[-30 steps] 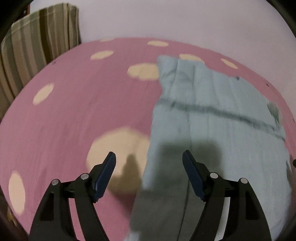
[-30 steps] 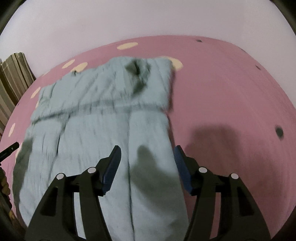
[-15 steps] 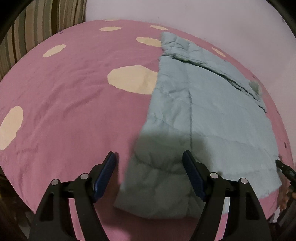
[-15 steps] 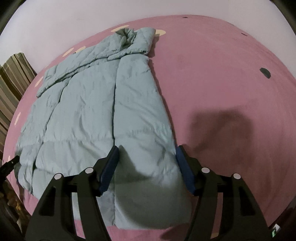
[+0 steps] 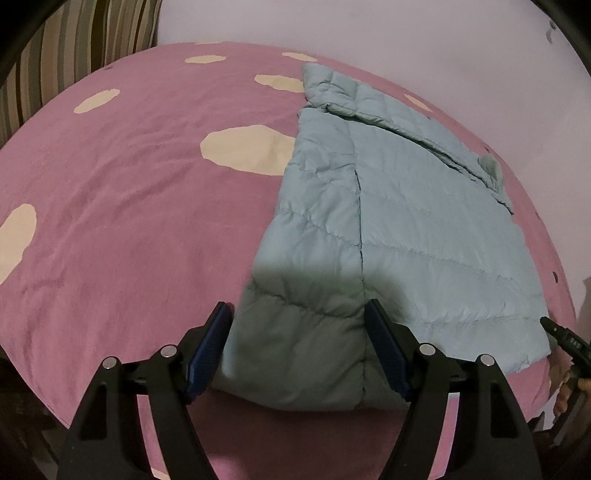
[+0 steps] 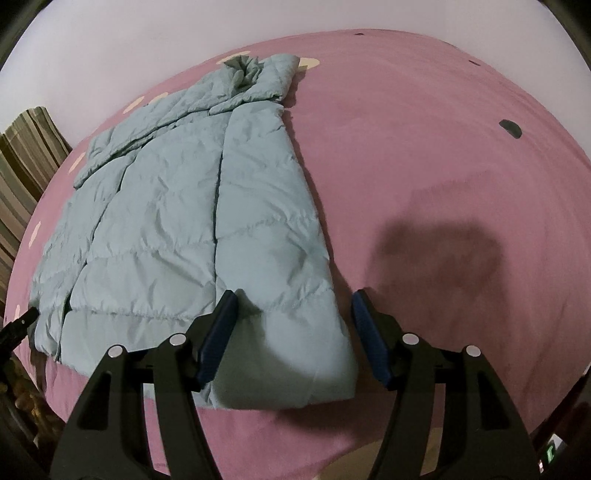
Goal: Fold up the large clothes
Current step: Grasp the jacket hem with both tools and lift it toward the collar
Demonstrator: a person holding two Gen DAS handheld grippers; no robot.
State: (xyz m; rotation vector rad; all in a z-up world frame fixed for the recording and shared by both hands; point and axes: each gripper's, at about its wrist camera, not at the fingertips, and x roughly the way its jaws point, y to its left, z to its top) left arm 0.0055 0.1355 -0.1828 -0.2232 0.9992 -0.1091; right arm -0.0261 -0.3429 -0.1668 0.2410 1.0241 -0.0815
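A light blue puffer jacket (image 5: 399,229) lies flat on a pink bed sheet (image 5: 129,229), collar at the far end, hem toward me. It also shows in the right wrist view (image 6: 192,236). My left gripper (image 5: 297,325) is open and empty, jaws wide, over the hem's near left corner. My right gripper (image 6: 291,314) is open and empty over the hem's near right corner. The right gripper's tip (image 5: 561,334) shows at the left view's right edge; the left gripper's tip (image 6: 18,326) shows at the right view's left edge.
The pink sheet (image 6: 424,155) has cream spots (image 5: 247,153) and small dark marks (image 6: 509,128). A striped curtain (image 5: 74,48) hangs at the far left beside a plain pale wall (image 5: 369,33). The bed's near edge lies just below both grippers.
Both grippers have pulled back toward me and the near bed edge, from over the jacket's middle to its hem corners. Both stay open. The jacket now lies still.
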